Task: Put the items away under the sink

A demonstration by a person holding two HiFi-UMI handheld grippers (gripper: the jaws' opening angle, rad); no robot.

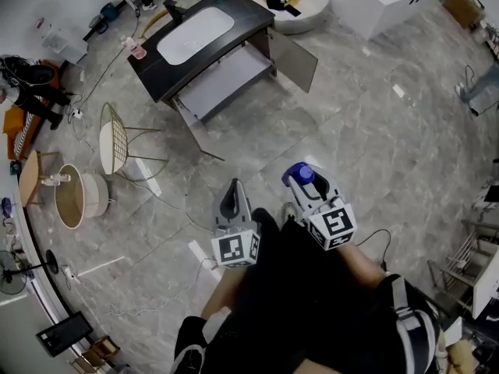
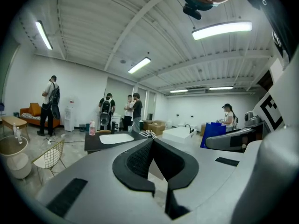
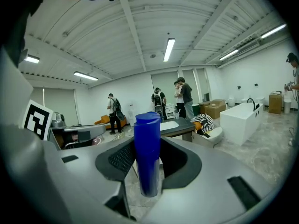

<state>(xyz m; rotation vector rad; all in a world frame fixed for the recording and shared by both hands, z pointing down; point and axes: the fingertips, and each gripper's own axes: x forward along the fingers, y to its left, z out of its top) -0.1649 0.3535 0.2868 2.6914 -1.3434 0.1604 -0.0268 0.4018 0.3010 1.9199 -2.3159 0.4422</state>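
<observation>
One blue bottle [image 3: 148, 148] held, wire chair [image 1: 114, 142], cables [image 1: 173, 206] near sink [image 1: 195, 33]

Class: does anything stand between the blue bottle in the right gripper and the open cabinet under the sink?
Nothing visible does. Only bare floor lies between the blue bottle and the open cabinet. The wire chair stands well off to one side.
</observation>
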